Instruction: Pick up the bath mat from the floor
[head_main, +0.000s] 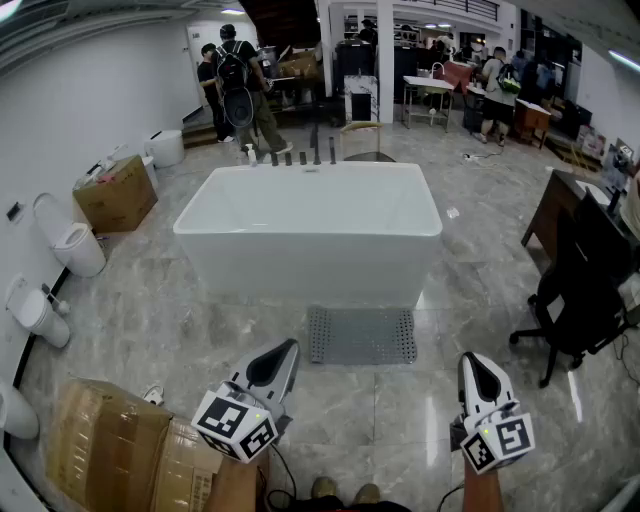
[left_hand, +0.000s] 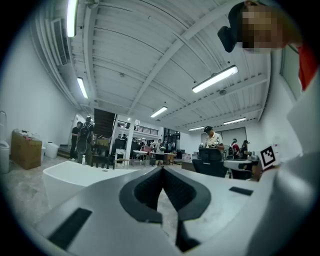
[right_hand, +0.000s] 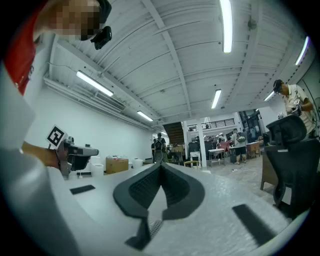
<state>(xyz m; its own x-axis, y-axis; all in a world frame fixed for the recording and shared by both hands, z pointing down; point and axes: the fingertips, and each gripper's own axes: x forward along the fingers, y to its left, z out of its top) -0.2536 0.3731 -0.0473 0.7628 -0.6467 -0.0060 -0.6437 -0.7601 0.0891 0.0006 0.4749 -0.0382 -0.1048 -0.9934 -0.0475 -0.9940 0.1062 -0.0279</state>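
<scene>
Head view: the grey bath mat lies flat on the floor before the white bathtub. Left gripper view: the left hand-held gripper is closed, empty. Right gripper view: the right hand-held gripper is likewise closed on nothing.

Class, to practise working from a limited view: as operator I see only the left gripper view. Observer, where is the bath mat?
Observer: The grey perforated rubber bath mat lies flat on the floor, just in front of the white rectangular bathtub.
Operator: Is a tool touching it?
Observer: No; the left tool and right tool both hang in the air, clear of it.
Operator: Does the right tool hold anything?
Observer: No; its jaws are shut, empty.
</scene>
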